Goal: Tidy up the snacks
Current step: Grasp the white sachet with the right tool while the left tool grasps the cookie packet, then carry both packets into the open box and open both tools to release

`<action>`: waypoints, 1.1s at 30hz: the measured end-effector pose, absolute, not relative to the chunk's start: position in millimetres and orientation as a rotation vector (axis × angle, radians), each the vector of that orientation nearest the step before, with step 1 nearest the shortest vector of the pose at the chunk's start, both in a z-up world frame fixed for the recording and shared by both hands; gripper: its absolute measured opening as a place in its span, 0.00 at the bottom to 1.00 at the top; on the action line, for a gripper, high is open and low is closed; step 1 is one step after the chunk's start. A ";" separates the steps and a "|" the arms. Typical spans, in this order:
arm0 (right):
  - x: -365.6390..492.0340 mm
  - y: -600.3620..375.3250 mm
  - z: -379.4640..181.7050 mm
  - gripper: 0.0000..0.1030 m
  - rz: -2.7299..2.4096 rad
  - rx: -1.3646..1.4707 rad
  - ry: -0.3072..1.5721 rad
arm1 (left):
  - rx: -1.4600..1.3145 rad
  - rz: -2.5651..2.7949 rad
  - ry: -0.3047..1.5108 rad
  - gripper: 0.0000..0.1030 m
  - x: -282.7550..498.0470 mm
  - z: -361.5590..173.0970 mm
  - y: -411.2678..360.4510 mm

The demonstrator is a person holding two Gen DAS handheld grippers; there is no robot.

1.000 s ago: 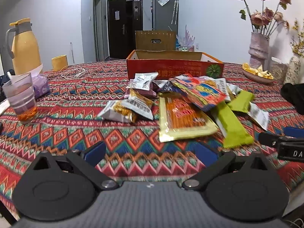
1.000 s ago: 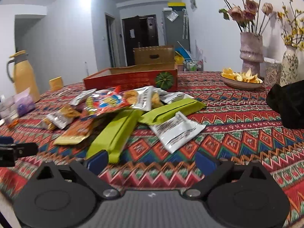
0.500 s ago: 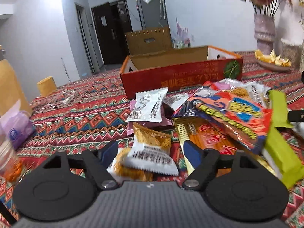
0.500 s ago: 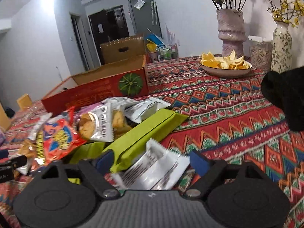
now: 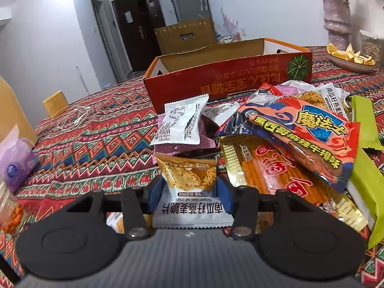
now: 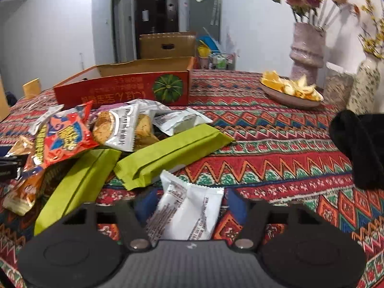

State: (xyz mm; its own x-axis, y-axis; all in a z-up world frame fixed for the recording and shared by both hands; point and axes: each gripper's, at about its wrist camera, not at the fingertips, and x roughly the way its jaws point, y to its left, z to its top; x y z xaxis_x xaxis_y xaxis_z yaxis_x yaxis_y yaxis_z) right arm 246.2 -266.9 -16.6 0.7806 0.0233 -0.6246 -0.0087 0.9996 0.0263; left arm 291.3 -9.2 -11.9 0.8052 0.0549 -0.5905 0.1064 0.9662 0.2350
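Observation:
A heap of snack packets lies on the patterned tablecloth in front of an open red cardboard box (image 5: pixel 228 88) (image 6: pixel 120 93). My left gripper (image 5: pixel 190 196) is closing, and its blue pads press on both sides of a gold-and-white crisp packet (image 5: pixel 187 177) at the heap's near edge. My right gripper (image 6: pixel 190 204) is closing around a white packet (image 6: pixel 189 213); its right pad still stands a little clear. In the heap are a red-orange bag (image 5: pixel 302 134) (image 6: pixel 60 136), green packs (image 6: pixel 168 151), a gold pack of sticks (image 5: pixel 264 175) and a white sachet (image 5: pixel 180 124).
A dish of fruit peel (image 6: pixel 288 91) and vases (image 6: pixel 307 50) stand at the far right, with a black object (image 6: pixel 360 148) nearer. A yellow cup (image 5: pixel 55 103), a purple tissue pack (image 5: pixel 16 163) and a yellow jug (image 5: pixel 12 120) stand at the left.
Both grippers moved forward up to the heap. Their jaws went from wide open to narrow, each now around one packet.

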 end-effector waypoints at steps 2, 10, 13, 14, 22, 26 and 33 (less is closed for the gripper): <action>241.6 -264.8 -14.7 0.45 0.031 0.015 0.680 | 0.244 -0.025 0.636 0.41 277.9 -7.0 -12.9; 196.9 -263.1 -4.2 0.24 0.131 0.031 0.630 | 0.044 -0.030 0.645 0.40 208.1 19.2 2.1; 189.7 -263.9 -3.6 0.21 0.140 0.028 0.624 | 0.043 -0.021 0.624 0.40 193.5 26.5 1.7; 187.4 -263.9 -3.9 0.21 0.138 0.026 0.620 | 0.052 -0.013 0.614 0.40 189.5 28.7 0.8; 164.2 -269.9 -4.1 0.63 0.081 0.045 0.597 | 0.057 -0.015 0.606 0.40 173.7 29.6 -1.8; 163.7 -273.2 -15.7 0.45 0.056 0.064 0.635 | 0.061 -0.029 0.609 0.40 169.5 27.5 -4.2; 162.4 -267.1 -15.1 0.38 0.091 0.014 0.629 | 0.056 -0.032 0.610 0.40 167.7 26.4 -3.6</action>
State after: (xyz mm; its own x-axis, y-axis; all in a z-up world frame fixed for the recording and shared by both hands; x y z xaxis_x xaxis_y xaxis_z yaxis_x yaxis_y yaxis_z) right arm 162.4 -267.1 -15.1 0.8045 0.0894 -0.5873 -0.0810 0.9959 0.0407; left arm 167.7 -3.6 26.4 0.8190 -0.0130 -0.5737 0.0463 0.9980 0.0435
